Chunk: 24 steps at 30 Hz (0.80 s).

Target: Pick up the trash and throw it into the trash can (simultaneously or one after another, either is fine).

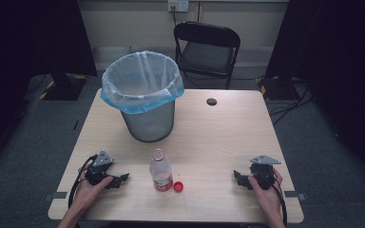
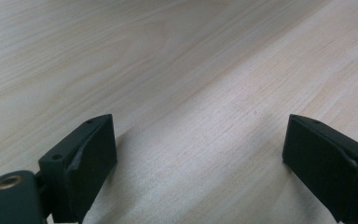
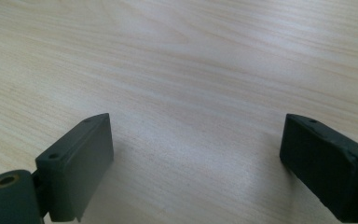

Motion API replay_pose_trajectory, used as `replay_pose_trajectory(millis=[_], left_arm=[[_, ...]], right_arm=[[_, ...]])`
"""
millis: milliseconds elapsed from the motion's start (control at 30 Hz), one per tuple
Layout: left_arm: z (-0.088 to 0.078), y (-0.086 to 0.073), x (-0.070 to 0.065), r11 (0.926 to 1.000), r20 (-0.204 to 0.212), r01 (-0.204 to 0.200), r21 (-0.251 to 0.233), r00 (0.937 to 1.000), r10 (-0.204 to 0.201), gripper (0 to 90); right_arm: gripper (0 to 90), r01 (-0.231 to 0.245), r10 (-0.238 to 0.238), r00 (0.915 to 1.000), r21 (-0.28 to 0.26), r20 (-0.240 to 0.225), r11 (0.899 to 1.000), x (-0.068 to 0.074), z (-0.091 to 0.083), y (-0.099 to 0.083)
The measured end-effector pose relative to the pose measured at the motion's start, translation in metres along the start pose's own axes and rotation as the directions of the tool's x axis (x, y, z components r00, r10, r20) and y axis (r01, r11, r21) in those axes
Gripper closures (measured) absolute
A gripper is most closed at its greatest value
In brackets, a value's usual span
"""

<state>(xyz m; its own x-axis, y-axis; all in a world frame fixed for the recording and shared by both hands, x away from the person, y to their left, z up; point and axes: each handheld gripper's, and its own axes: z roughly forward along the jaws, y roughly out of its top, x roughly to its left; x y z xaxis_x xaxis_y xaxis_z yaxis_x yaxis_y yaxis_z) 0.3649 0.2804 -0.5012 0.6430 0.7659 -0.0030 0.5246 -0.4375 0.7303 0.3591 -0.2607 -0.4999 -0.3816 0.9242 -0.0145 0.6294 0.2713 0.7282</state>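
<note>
Both forearms come in at the bottom edge, each hand resting a claw on the tabletop: the left claw and the right claw stand wide open with nothing between their jaws, only bare wood grain ahead of them in both gripper views. Between them, near six o'clock on the tabletop, stands the plastic water bottle, upright and uncapped, clear with a red label band low on its body. It looks empty or nearly so, so I judge it light, thin-walled and easily dented or tipped; a gentle grip across the middle of the body, above the label, should hold best. Its red cap lies just beside it at four o'clock, small and flat. Farther off, toward eleven o'clock, stands the mesh wastebasket lined with a blue-edged bag. A black folding chair waits beyond the far edge.
</note>
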Motion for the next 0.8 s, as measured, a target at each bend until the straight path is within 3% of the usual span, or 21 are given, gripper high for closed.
replay_pose_trajectory(millis=[233,333,433,600,633,800], left_arm=[[-0.002,0.001,0.000,0.9999,-0.003,0.010,0.004,0.9999,-0.010,12.3],[-0.004,0.001,0.001,0.9994,0.019,0.035,-0.002,0.9992,-0.035,15.6],[-0.005,0.001,0.001,0.9996,0.024,0.028,0.003,0.9993,-0.029,15.9],[-0.009,0.004,-0.001,0.9972,0.074,0.065,-0.036,0.9954,-0.062,16.4],[-0.012,0.006,-0.004,0.9945,0.103,0.079,-0.069,0.9921,-0.071,16.5],[-0.016,0.012,-0.011,0.9913,0.141,0.067,-0.113,0.9887,-0.051,16.7]], right_arm=[[8.9,-0.004,0.004,1.0000,-0.001,0.005,1.000,0.001,0.000,0.000],[8.9,-0.003,0.003,1.0000,-0.001,0.005,1.000,0.000,0.000,0.000],[8.9,-0.004,0.004,1.0000,-0.001,0.005,1.000,0.001,0.000,0.000],[8.9,-0.004,0.004,1.0000,-0.001,0.005,1.000,0.001,0.000,0.000],[8.9,-0.004,0.004,1.0000,-0.001,0.005,1.000,0.001,0.000,0.000],[8.9,-0.004,0.004,1.0000,-0.001,0.005,1.000,0.001,0.000,0.000]])
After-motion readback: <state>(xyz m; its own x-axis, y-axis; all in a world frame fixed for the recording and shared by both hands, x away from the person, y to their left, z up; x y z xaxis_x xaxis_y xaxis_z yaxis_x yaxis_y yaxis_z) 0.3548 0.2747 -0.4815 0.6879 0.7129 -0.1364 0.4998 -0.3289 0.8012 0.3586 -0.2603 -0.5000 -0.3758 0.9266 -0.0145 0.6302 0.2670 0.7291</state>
